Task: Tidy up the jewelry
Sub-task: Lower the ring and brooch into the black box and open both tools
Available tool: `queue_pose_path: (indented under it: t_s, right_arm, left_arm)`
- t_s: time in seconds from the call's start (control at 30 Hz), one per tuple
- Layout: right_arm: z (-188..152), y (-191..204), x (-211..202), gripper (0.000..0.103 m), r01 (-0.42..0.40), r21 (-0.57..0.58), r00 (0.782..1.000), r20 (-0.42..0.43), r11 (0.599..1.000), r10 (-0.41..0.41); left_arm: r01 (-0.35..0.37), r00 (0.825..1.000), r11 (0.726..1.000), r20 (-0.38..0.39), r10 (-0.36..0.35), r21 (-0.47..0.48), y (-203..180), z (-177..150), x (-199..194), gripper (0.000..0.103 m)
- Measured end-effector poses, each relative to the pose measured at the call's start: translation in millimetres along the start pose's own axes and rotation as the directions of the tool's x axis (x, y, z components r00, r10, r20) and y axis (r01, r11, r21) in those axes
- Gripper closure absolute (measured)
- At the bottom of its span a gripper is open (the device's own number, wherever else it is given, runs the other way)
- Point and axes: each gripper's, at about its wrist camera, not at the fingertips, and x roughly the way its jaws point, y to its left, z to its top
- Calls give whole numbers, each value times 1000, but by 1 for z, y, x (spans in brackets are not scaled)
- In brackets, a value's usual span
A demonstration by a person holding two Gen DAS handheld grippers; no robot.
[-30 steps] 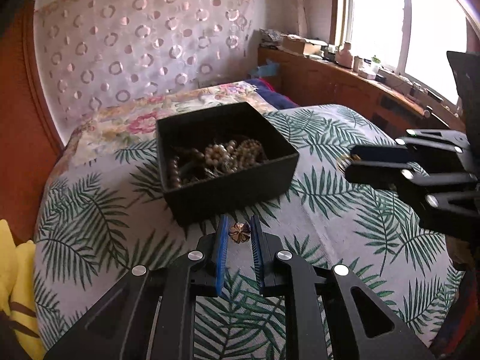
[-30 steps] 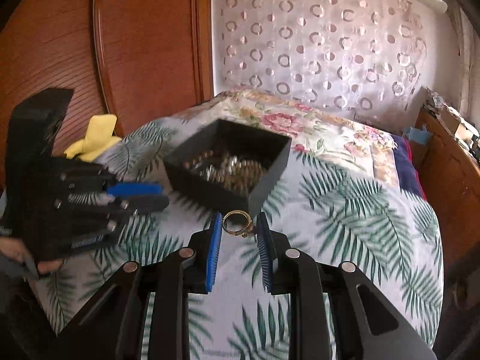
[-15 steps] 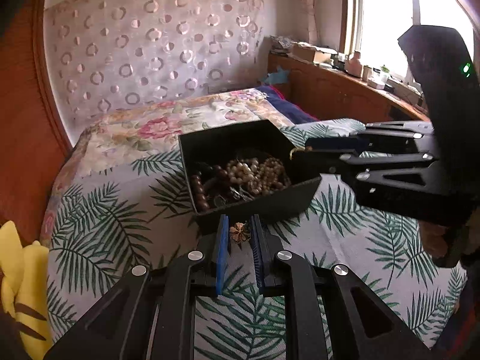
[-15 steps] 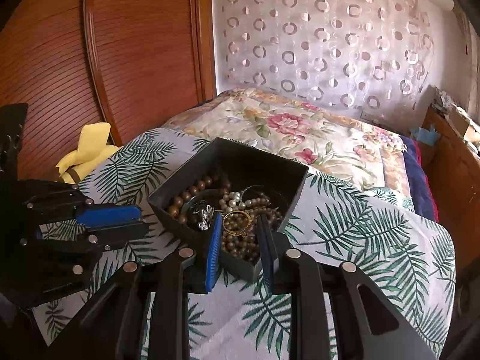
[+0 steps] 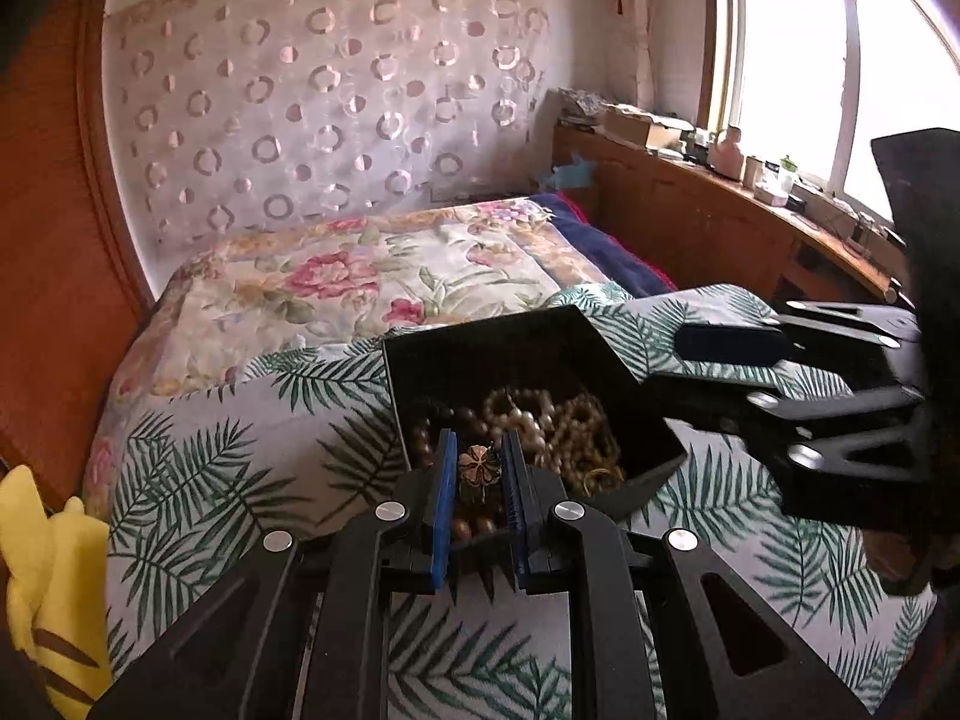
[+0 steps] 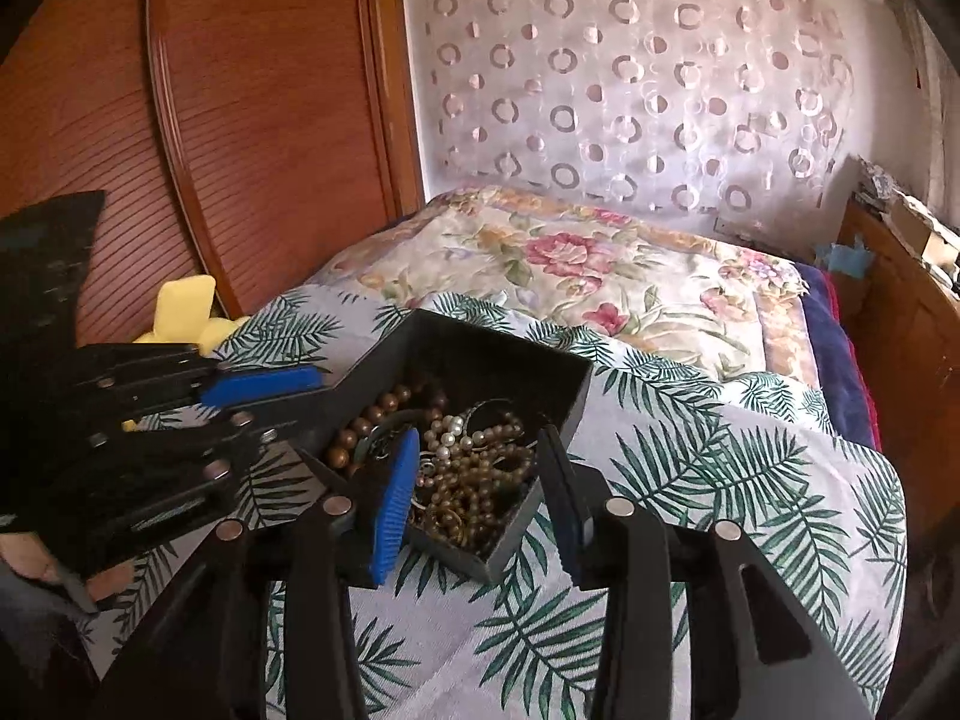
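Two beds' quilts meet below a circle-patterned curtain (image 6: pixel 630 90); left jaws pinch a brooch (image 5: pixel 479 467), right jaws just opening, empty.

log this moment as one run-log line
left hand-held gripper: shut on flower earring over black box | right hand-held gripper: jaws just opened, nothing between them, over box | gold ring: in box

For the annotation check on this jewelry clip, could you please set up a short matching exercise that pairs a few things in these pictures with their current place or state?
Things:
1. left gripper
2. right gripper
3. black box
4. yellow plush toy

States or places:
A. holds a heap of bead necklaces
B. jaws apart, nothing between the pads
C. lies at the bed's edge by the wooden panel
D. shut on a small flower-shaped ornament

Pairs: 1-D, 2-B, 3-A, 4-C
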Motion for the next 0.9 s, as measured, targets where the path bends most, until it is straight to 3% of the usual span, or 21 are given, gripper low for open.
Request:
queue_pose_path:
  t_s: [0.13, 0.2, 0.27, 0.63, 0.73, 0.9]
  right_arm:
    - [-6, 1, -12, 60, 6, -12, 1000, 15, 1000, -6]
    - [-8, 1, -17, 60, 7, -9, 1000, 25, 1000, -7]
    - [-11, 1, -22, 60, 11, -2, 999, 35, 1000, -11]
    - [-30, 4, -52, 60, 35, 33, 995, 92, 999, -38]
    - [-34, 8, -64, 54, 43, 40, 992, 113, 998, -48]
    - [-47, 15, -88, 40, 79, 60, 984, 153, 995, -87]
  left_arm:
    - [-8, 1000, 1000, 2, 8, -11, 2, 5, 7, 89]
    - [-16, 1000, 1000, 1, 16, -18, 2, 5, 9, 83]
    - [-25, 1000, 999, 11, 25, -24, 3, 4, 7, 64]
    - [-79, 994, 997, 73, 80, -27, -2, -11, -26, 15]
    - [-93, 991, 995, 99, 95, -30, -5, -16, -40, 8]
    - [-103, 984, 994, 141, 108, -44, -12, -26, -69, 8]
